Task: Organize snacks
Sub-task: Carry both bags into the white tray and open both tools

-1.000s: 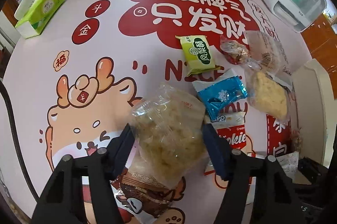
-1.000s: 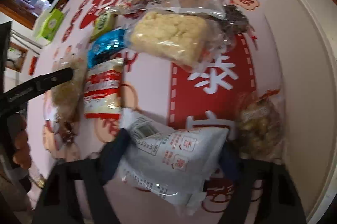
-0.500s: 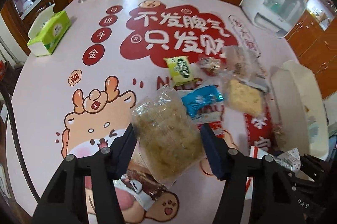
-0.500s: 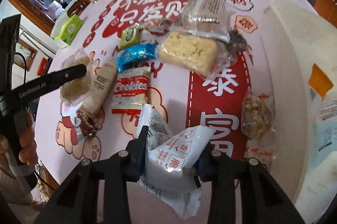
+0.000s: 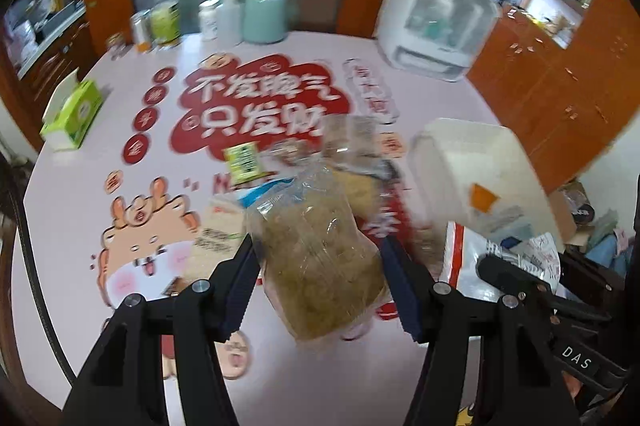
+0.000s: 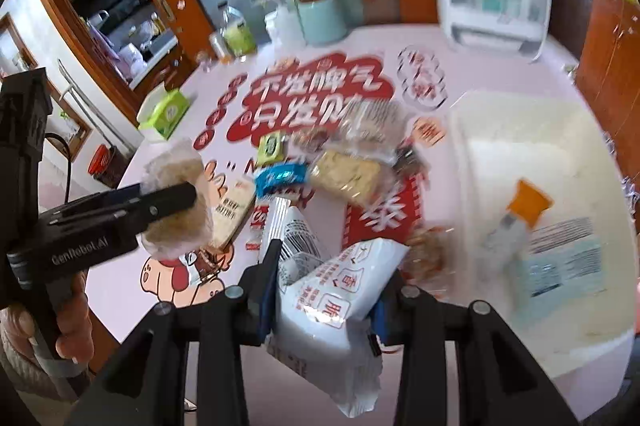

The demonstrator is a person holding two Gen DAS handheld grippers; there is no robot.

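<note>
The left tool squeezes a clear bag of brown crumbly snack, lifted above the pink bench. More snacks lie in a pile on the bench. The right tool pinches a white bag with red writing, held up beside the white tub.

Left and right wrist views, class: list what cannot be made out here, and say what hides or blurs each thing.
- Snack pile, left wrist view: the clear snack bag in the left gripper covers part of it; motion blur smears labels.
- White bin, right wrist view: its contents are blurred and unreadable.
- White printed packet in the right gripper: text blurred, lower end hidden behind the gripper frame.
</note>
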